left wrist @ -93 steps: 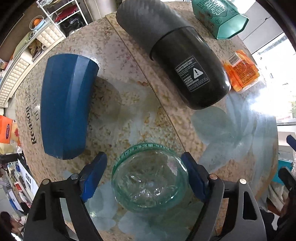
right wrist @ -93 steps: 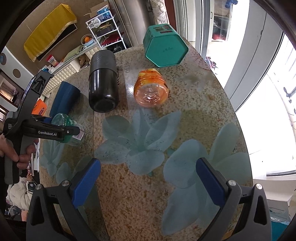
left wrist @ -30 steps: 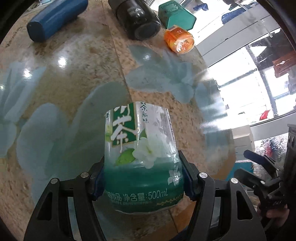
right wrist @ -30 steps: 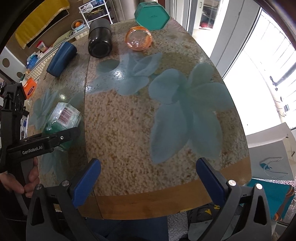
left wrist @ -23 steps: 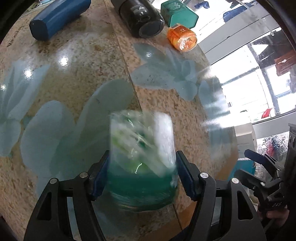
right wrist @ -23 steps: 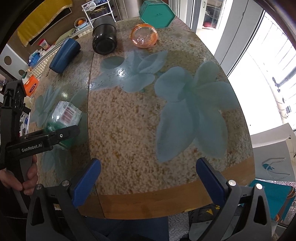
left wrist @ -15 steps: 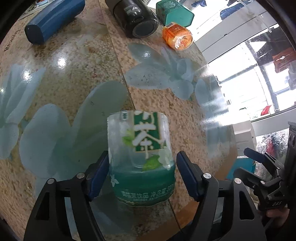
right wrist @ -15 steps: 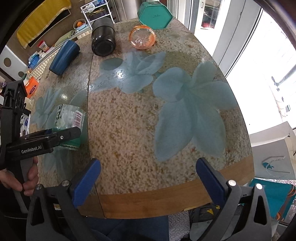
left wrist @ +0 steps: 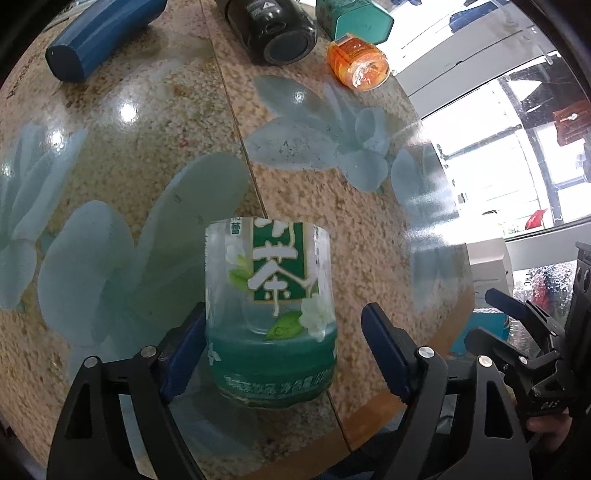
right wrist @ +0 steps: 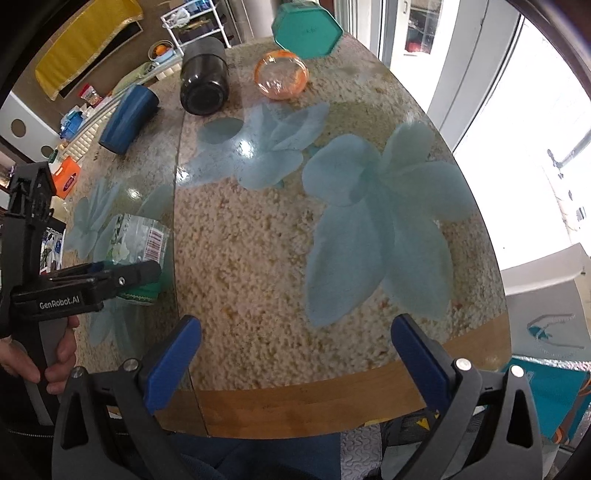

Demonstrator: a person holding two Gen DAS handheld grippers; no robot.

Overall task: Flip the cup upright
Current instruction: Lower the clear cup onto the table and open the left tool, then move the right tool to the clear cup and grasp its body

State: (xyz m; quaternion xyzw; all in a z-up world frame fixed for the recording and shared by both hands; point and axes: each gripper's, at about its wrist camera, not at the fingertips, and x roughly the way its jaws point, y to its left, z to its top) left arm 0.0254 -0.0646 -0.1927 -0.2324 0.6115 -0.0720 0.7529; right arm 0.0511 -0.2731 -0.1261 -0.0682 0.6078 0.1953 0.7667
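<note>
Cup (left wrist: pixel 271 314), cut from a clear green-labelled drink bottle: we find it standing on the table (left wrist: pixel 155 140) near the front edge, green base down and cut rim up, between the blue fingers (left wrist: pixel 382 356) of the left gripper (left wrist: pixel 280 356). Left gripper: spread, its right finger clearly apart from the cup wall; the left finger lies close against the wall, and we cannot tell whether it touches. From the right wrist view the cup (right wrist: pixel 135 243) shows beside the table seam, partly behind the left gripper's arm, and reads as upright there too. Right gripper (right wrist: pixel 295 354): spread wide, holding nothing, hovering over the front edge of the table, well apart from the cup. Other items, far side of the table: blue cup (left wrist: pixel 99 37), black cup (left wrist: pixel 275 31) and orange cup (left wrist: pixel 358 66), all lying on their sides, and a teal box (left wrist: pixel 352 20). Step in hand, as we judge it: release after the flip, the cup seemingly set down on its base. Next move calls for drawing the left gripper straight back without brushing the light, thin wall, since a nudge near the table edge could tip the cup.
</note>
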